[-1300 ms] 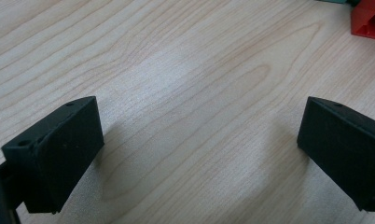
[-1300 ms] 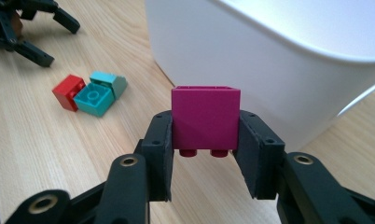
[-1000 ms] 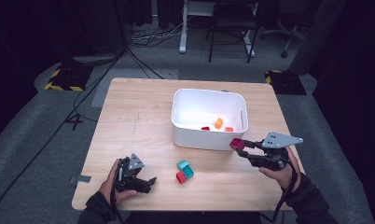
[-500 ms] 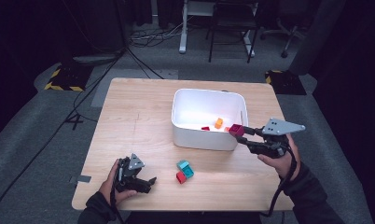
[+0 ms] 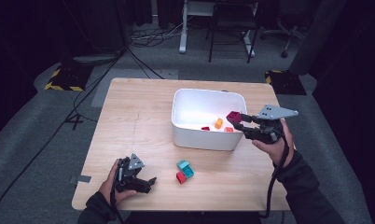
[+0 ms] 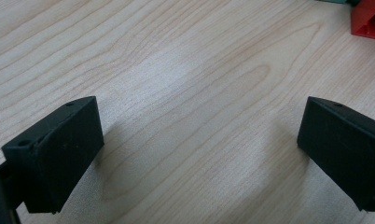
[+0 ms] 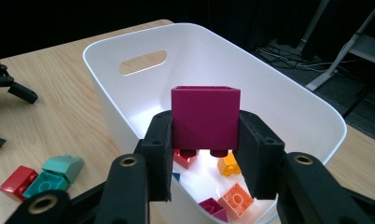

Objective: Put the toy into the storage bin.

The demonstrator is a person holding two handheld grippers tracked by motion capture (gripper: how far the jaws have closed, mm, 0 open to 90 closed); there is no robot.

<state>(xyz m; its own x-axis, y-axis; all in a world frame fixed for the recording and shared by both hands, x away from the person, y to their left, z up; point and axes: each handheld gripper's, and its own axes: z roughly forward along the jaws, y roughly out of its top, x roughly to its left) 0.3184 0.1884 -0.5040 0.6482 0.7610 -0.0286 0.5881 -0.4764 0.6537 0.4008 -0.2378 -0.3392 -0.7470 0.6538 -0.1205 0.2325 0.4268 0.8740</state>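
**Magenta brick poised over the bin**

While the left hand-held gripper (image 5: 146,183) rests released on the counter (image 5: 129,121), the right hand-held gripper (image 7: 204,154) clamps one magenta brick (image 7: 205,116) above the white bin's (image 5: 202,137) near rim, apparently ready for dropping. Inside the bin lie at least five bricks. Outside, before the bin, wait two teal bricks (image 5: 185,168) and one red brick (image 5: 181,177).

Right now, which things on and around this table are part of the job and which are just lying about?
Part of the job:
magenta block, held by the right gripper
white bin
loose teal and red blocks on the table
left gripper, open, resting

Lying about:
floor cables
office chair
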